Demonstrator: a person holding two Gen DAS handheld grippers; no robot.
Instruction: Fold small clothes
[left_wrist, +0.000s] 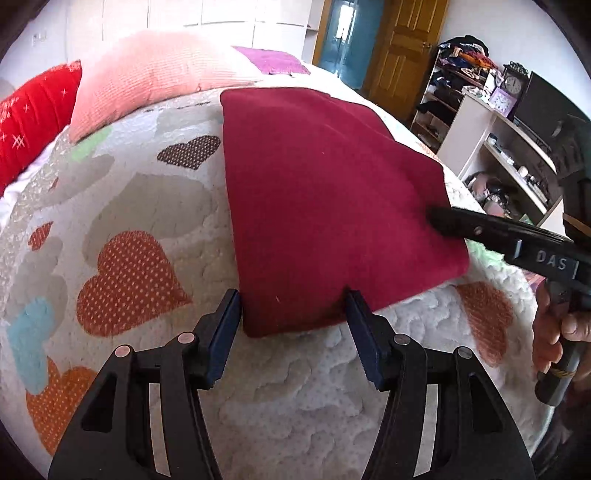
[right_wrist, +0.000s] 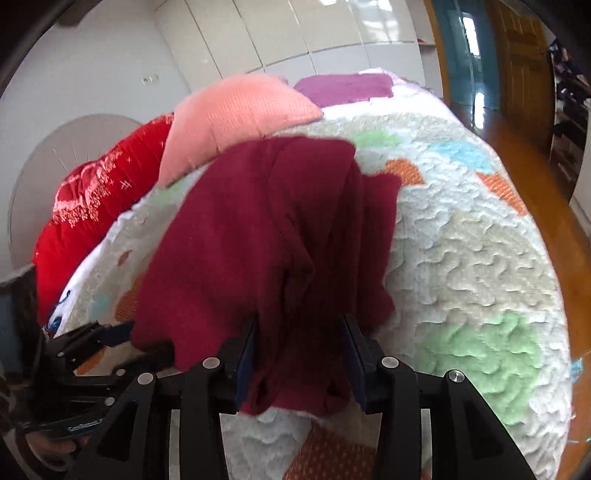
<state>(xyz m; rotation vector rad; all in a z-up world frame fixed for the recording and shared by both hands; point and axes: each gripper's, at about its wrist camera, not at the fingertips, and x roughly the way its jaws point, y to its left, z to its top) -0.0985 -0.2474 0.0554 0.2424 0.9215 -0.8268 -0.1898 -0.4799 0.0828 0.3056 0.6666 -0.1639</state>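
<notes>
- Your left tongs (left_wrist: 293, 314) stood apart, one finger at each side of the near left corner of the dark red garment (left_wrist: 325, 206); the right finger's tip touched the cloth's near edge, and nothing was clamped.
- The garment lay folded and flat on the bed (left_wrist: 155, 236), on a quilted cover with heart patches, its near edge just ahead of your left tongs.
- Your right tongs (right_wrist: 299, 354) stood apart too, with a bunched part of the garment (right_wrist: 258, 236) lying between the fingers; the pads did not visibly press it.
- In the left wrist view, your right tongs (left_wrist: 436, 216) reached in from the right, their tip resting on the garment's right side.
- In the right wrist view, your left tongs (right_wrist: 107, 332) sat at the garment's left edge.
- A pink pillow (left_wrist: 155, 77) and a red pillow (left_wrist: 33, 110) sat at the head of the bed, well apart from the garment.
- A purple cloth (left_wrist: 271, 61) lay flat on the far part of the bed.
</notes>
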